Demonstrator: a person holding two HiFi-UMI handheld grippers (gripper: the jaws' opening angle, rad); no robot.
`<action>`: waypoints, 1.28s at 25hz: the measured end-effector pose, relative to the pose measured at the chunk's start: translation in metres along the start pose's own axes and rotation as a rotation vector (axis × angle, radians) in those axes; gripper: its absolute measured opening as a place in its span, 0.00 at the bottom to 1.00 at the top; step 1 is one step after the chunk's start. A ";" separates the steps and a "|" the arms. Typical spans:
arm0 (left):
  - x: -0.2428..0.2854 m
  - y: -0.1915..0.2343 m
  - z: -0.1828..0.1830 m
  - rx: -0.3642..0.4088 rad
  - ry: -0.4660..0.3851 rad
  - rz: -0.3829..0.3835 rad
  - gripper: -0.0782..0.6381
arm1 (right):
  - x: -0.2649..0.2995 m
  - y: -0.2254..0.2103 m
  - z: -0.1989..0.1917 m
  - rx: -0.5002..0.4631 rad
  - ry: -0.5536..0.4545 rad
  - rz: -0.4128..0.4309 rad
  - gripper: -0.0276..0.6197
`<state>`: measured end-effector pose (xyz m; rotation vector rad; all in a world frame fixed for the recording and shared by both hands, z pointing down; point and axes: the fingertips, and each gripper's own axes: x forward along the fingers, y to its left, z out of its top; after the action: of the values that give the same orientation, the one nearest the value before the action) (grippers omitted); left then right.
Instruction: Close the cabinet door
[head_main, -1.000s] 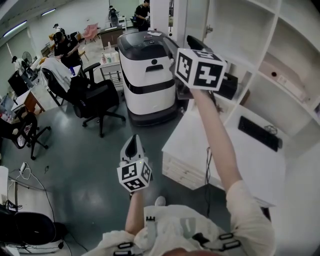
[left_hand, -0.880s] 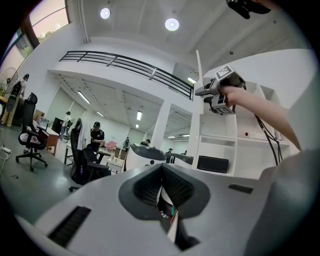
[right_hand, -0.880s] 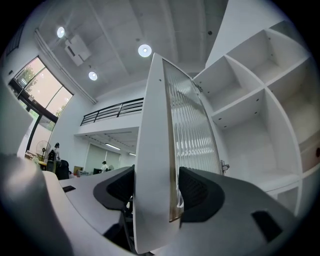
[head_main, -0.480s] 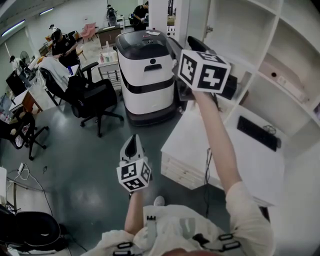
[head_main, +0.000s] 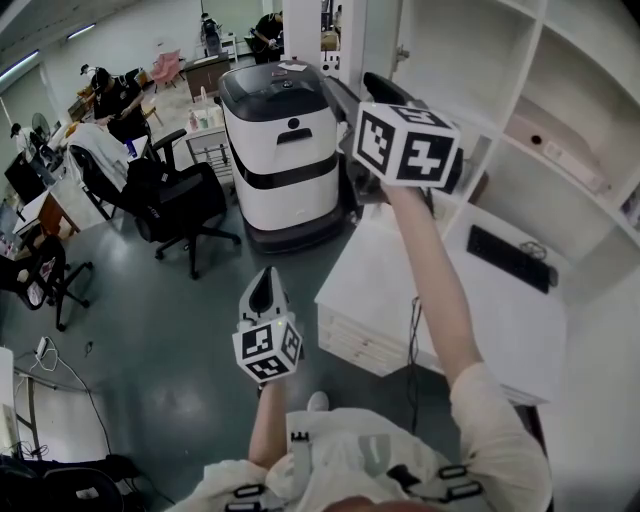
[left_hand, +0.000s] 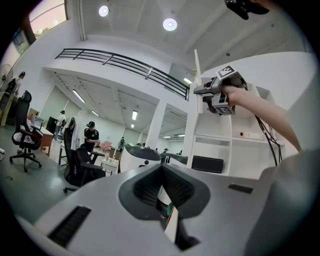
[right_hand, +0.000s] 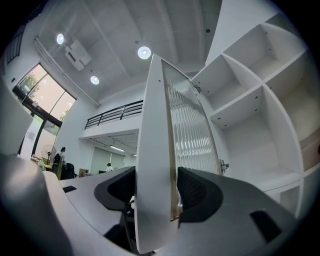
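Observation:
The cabinet door (right_hand: 155, 150), a white frame round ribbed glass, stands open edge-on in the right gripper view. My raised right gripper (right_hand: 156, 191) has that free edge between its jaws. They are closing, and both dark pads (right_hand: 197, 195) lie against the door. From the head view the right gripper (head_main: 372, 84) reaches up to the door (head_main: 380, 40) in front of the open white shelves (head_main: 560, 110). My left gripper (head_main: 268, 286) hangs low over the floor, level, shut and holding nothing. In the left gripper view its jaws (left_hand: 162, 192) face the room, with the right gripper (left_hand: 201, 91) high up.
A tall white-and-black machine (head_main: 285, 150) stands left of the cabinet. Below the shelves is a white desk (head_main: 400, 300) with a keyboard (head_main: 510, 258). Black office chairs (head_main: 180, 200) and seated people fill the far left.
The head view has swung a little, so the room sits slightly further left. Both grippers stay where they were, the right one at the door's edge.

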<state>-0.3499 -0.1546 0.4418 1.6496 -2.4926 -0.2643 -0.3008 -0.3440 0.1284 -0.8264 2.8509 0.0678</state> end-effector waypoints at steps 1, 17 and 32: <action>0.001 -0.002 0.001 0.002 -0.001 -0.003 0.12 | -0.003 -0.001 0.001 0.001 -0.001 0.003 0.43; 0.012 -0.044 -0.003 0.022 0.019 -0.098 0.12 | -0.053 -0.033 0.012 -0.008 -0.033 -0.009 0.32; 0.027 -0.061 -0.009 0.027 0.039 -0.182 0.12 | -0.083 -0.066 0.018 -0.042 -0.048 -0.095 0.23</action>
<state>-0.3041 -0.2032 0.4375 1.8767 -2.3300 -0.2162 -0.1941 -0.3549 0.1260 -0.9546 2.7698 0.1329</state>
